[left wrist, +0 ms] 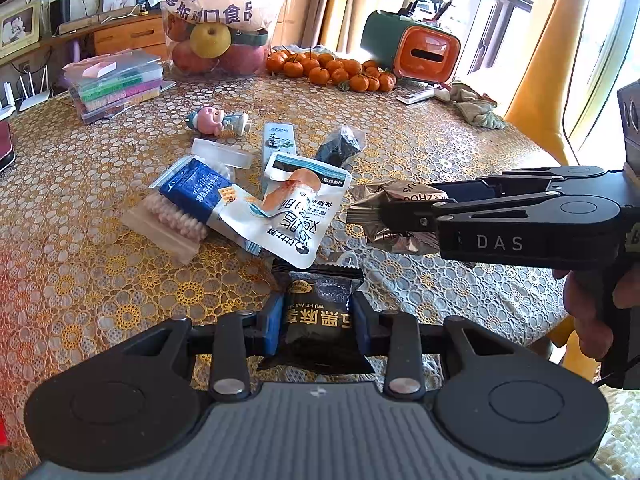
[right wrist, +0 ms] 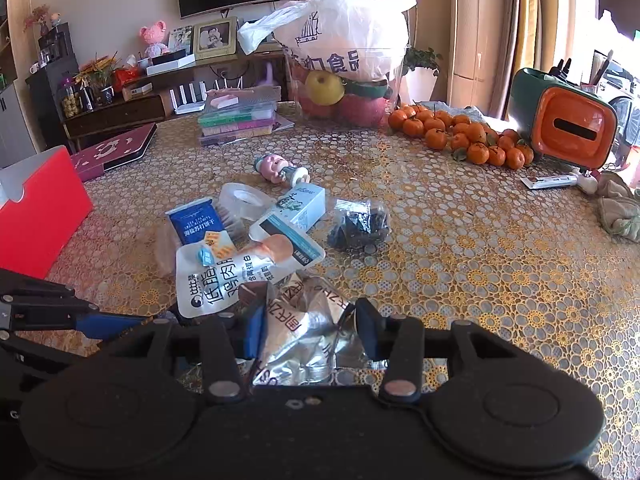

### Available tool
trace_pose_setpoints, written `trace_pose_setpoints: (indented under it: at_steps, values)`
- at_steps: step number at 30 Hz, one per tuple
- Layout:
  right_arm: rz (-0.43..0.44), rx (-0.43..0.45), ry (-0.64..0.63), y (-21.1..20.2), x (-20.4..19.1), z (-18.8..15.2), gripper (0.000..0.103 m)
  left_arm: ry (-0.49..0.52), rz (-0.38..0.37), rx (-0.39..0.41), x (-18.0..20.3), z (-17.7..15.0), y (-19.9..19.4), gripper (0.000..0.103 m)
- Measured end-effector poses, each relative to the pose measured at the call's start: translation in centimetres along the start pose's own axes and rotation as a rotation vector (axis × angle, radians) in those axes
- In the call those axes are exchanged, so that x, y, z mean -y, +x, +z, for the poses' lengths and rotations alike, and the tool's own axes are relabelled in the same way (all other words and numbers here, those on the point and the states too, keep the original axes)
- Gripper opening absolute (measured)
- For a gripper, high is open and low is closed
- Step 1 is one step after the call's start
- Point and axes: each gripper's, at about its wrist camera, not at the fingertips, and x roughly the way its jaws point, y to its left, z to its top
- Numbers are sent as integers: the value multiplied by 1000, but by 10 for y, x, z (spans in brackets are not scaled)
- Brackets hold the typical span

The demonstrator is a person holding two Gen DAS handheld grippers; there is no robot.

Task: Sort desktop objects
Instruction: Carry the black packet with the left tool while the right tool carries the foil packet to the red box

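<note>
My left gripper (left wrist: pixel 318 316) is shut on a black snack packet (left wrist: pixel 316 320) just above the lace tablecloth. From the right comes my right gripper (left wrist: pixel 400 216), held by a hand and shut on a crumpled silver foil packet (left wrist: pixel 380 204). The right wrist view shows that foil packet (right wrist: pixel 304 336) pinched between the right gripper's (right wrist: pixel 310 324) blue pads. The left gripper (right wrist: pixel 116 324) shows at its left edge. Ahead lies a pile: a white chicken-breast pouch (left wrist: pixel 296 216), a blue cracker packet (left wrist: pixel 192 188), a bag of cotton swabs (left wrist: pixel 172 216), a tape roll (left wrist: pixel 220 152), a pale box (left wrist: pixel 278 140) and a dark bagged item (left wrist: pixel 340 144).
A toy figurine (left wrist: pixel 218 120) lies behind the pile. At the back stand a clear fruit tub (left wrist: pixel 216 44), mandarins (left wrist: pixel 332 70), an orange-and-green box (left wrist: pixel 416 48) and stacked plastic cases (left wrist: pixel 116 84). A red box (right wrist: pixel 40 212) stands at the left, a yellow chair (left wrist: pixel 560 80) to the right.
</note>
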Motion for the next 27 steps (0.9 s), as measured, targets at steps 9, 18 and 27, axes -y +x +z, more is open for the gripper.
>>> trace_pose_setpoints:
  at_steps: [9,18,27]
  values:
    - [-2,9,-17,-25,-13,-5,46,1,-3,18,9,-14,-27,34]
    - [7,38,-51,-53,-35,-1,46,-9,11,78,7,-16,-65,34]
    - [32,69,-99,-79,-68,8,46,-19,35,129,0,-16,-103,34]
